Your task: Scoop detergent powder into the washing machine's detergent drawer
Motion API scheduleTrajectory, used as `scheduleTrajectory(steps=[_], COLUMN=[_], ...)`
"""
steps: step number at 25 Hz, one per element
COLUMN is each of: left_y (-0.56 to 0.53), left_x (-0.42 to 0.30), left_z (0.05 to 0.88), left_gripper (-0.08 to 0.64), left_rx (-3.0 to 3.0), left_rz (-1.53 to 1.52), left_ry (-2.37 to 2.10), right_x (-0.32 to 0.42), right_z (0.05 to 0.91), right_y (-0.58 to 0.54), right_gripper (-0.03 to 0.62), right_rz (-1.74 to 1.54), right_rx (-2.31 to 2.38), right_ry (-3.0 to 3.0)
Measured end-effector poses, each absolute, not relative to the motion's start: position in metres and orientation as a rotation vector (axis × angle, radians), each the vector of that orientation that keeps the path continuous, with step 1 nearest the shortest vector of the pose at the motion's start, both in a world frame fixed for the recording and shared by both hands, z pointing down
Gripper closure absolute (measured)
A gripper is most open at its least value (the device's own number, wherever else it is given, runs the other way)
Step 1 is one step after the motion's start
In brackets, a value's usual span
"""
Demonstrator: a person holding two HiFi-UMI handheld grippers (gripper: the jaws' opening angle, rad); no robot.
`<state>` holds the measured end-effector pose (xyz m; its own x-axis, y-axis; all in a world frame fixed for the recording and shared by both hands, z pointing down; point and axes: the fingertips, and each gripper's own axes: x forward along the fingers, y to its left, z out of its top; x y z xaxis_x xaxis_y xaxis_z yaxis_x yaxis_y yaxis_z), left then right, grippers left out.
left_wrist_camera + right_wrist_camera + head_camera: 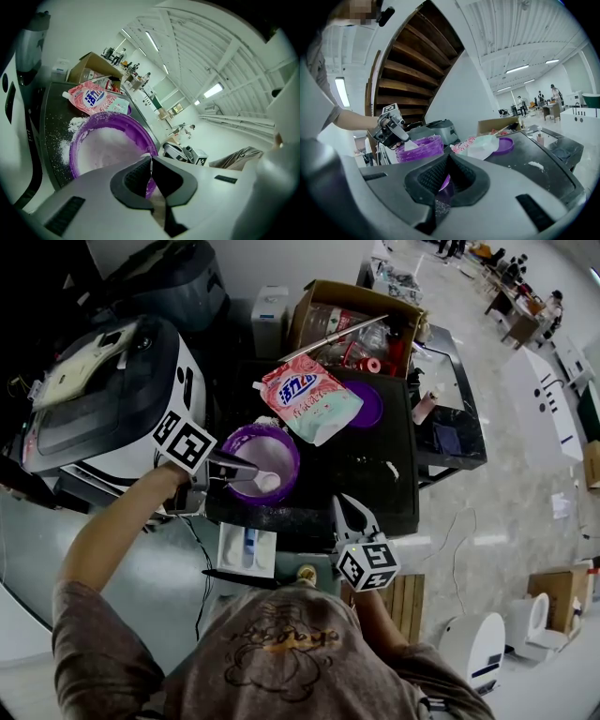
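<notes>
L tongs [236, 469] are clamped on a thin white plastic scoop [265, 481]. Its handle sits edge-on between the pads in the left gripper view, so it's mostly hidden there. The scoop's long axis runs from the tongs out over a round purple tub [284, 444], bowl end inside the rim above white powder [105, 147]; can't tell if it touches. R tongs [349, 507] are closed and empty near the front edge of the black table [375, 479], well apart from the tub. Behind the tub a glossy detergent pouch [309, 399] lies flat, partly over a purple lid [372, 407]. Spilled grains [70, 126] dot the tabletop.
</notes>
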<state>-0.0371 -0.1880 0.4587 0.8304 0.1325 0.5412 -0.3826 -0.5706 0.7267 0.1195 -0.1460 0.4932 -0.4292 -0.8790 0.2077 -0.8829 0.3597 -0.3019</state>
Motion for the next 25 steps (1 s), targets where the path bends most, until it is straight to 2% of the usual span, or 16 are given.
scheduleTrajectory(steps=[14,22,25], left_y=[-0.206,-0.199,-0.206], left_x=[-0.058,-0.055,-0.069], left_z=[0.447,0.430,0.432], left_gripper=[0.536,0.537,0.537], left_rx=[2.050,1.885,1.964], left_rz=[0.384,0.065,0.051], left_ry=[-0.342,-0.426,-0.505], right_x=[0.110,0.104,0.102], right_z=[0.489,0.486,0.484], right_y=[-0.144,-0.143,-0.142], right_gripper=[0.598,0.598,0.598], right_rz=[0.563,0.554,0.551], right_rx=[1.633,1.606,1.593], right_ry=[-2.603,-2.626,-2.632])
